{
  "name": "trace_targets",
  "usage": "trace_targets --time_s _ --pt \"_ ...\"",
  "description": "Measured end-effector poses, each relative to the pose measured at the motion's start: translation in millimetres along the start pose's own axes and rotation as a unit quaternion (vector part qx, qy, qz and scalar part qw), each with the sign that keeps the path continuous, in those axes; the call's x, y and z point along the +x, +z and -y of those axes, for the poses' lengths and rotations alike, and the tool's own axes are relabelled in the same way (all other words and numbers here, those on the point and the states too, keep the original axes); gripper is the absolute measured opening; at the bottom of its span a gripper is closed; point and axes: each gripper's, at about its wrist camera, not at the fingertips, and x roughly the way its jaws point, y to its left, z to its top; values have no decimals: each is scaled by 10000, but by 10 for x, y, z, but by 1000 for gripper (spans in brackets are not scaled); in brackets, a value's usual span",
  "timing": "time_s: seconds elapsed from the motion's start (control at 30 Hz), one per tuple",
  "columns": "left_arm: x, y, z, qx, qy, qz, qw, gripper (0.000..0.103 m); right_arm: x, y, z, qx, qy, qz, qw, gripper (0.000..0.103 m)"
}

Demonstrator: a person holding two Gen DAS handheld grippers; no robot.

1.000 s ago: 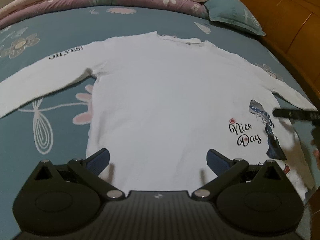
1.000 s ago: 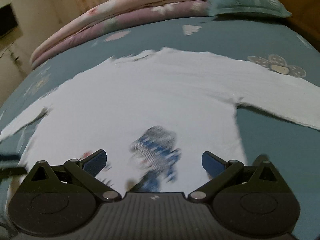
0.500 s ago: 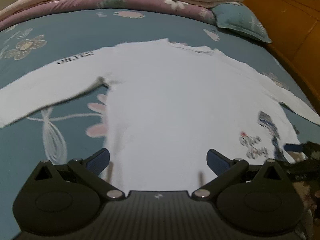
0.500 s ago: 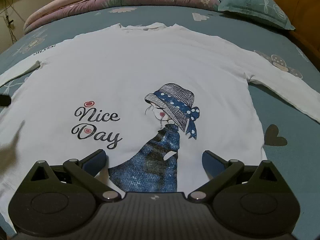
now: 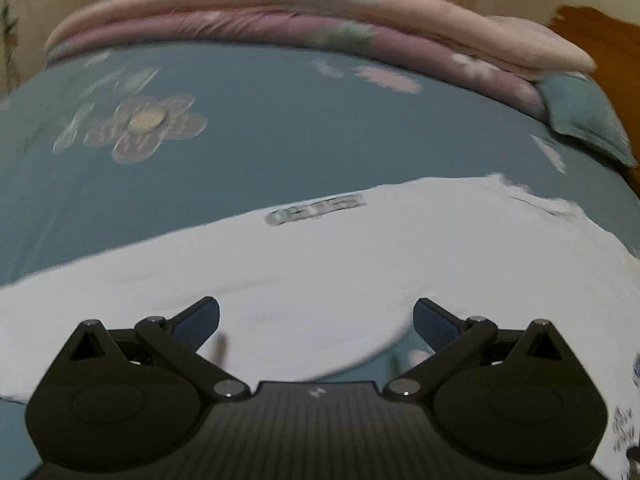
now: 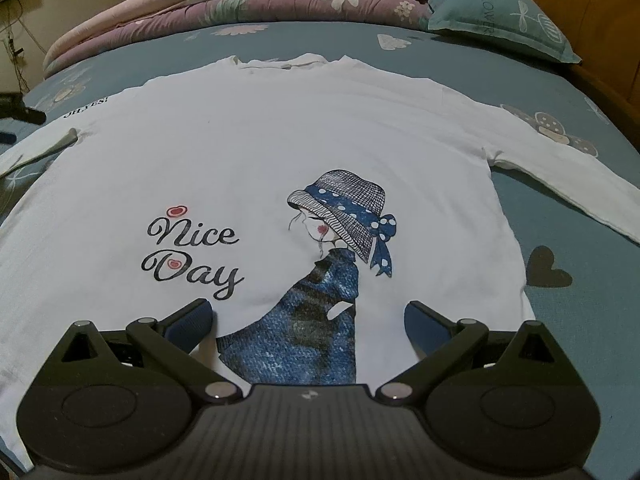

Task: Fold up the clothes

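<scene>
A blue bed (image 6: 580, 320) carries the shirt (image 6: 280, 152), spread flat ahead of both tools. Left tool (image 5: 316, 320) hangs released over a sleeve (image 5: 160, 280), right tool (image 6: 306, 322) released above the hem — folding looks unstarted. Next: grip that sleeve, fold inward.

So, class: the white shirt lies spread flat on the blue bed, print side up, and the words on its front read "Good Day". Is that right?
Not quite. The shirt does lie spread flat on the blue bed, print side up, but the words read "Nice Day", not "Good Day". The right wrist view shows this clearly.
</scene>
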Motion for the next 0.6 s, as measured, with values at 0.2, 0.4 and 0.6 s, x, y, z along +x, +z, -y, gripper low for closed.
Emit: trace_targets --time_s 0.2,0.4,0.6 --pt "-35 -204 -196 -187 -170 85 9996 102 -6 2 -14 18 -20 -4 10000 103" --pt "-452 -274 -18 105 -273 216 9993 102 -34 461 240 419 471 -250 9977 103" --pt "-645 -370 285 218 -787 293 9962 102 263 1516 910 1247 845 102 9885 103"
